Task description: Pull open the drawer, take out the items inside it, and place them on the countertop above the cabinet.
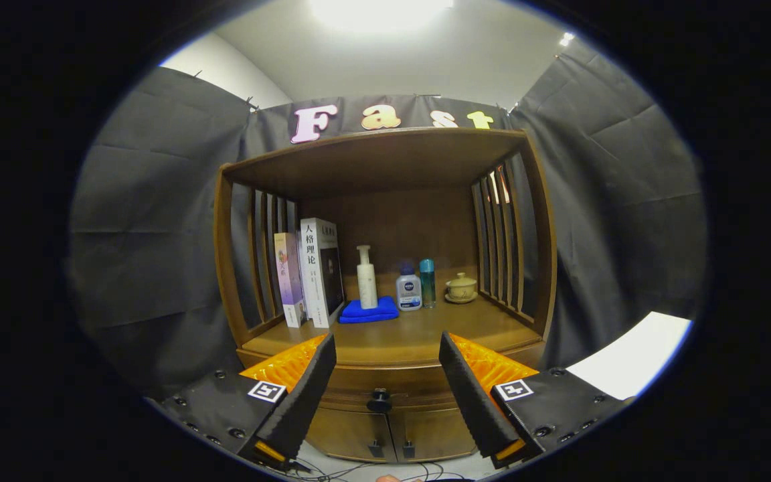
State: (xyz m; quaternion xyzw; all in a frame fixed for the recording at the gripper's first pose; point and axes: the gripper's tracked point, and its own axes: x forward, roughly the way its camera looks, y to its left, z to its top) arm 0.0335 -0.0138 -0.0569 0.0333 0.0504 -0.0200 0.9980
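Note:
A brown wooden cabinet (385, 161) stands ahead against the booth's wall. Its drawer (385, 385) is closed under the countertop (419, 331), with a dark round knob (379, 400) at its middle. My gripper (385, 402) is open, its two fingers spread wide either side of the knob and apart from it. The knob sits between the fingers, slightly beyond them. The drawer's contents are hidden.
On the countertop at the back stand two books (310, 271), a white pump bottle (366, 278) on a blue cloth (368, 310), a small white bottle (409, 289), a teal bottle (427, 281) and a lidded cup (461, 288). Two lower doors (385, 435) sit under the drawer. Cables lie on the floor.

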